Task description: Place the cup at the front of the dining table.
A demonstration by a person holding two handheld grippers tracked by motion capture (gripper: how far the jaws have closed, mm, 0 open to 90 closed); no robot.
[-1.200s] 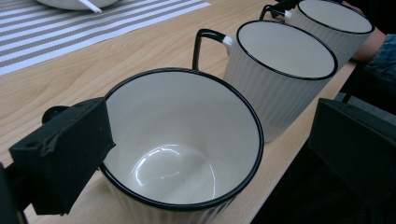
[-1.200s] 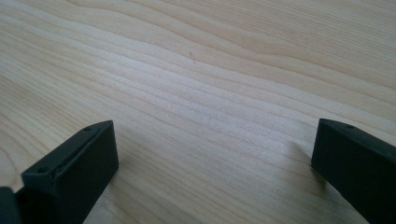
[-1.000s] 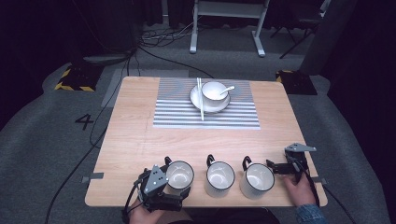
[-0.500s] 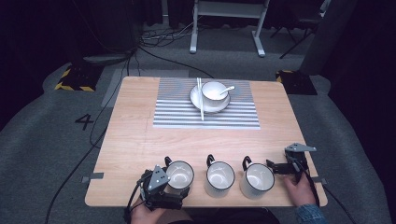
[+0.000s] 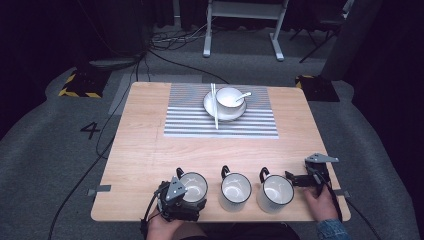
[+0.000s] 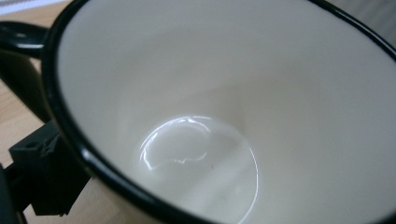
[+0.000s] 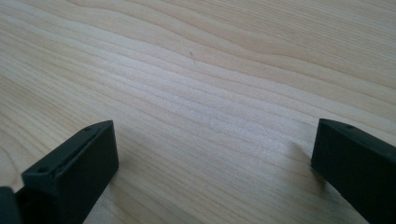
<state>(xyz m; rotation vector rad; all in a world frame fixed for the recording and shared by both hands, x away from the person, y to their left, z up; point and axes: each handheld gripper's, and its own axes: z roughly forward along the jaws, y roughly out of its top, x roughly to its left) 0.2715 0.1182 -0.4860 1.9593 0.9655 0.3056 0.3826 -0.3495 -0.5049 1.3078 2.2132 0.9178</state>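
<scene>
Now the left claw [image 5: 187, 202] has closed in on the mug [image 5: 192, 186].

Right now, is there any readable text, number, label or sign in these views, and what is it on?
"4" – a dark numeral on the grey floor, left of the wooden table.
The yellow-and-black hazard stripes on the floor carry no words.
No print can be seen on the three mugs, the bowl or the striped mat.
</scene>
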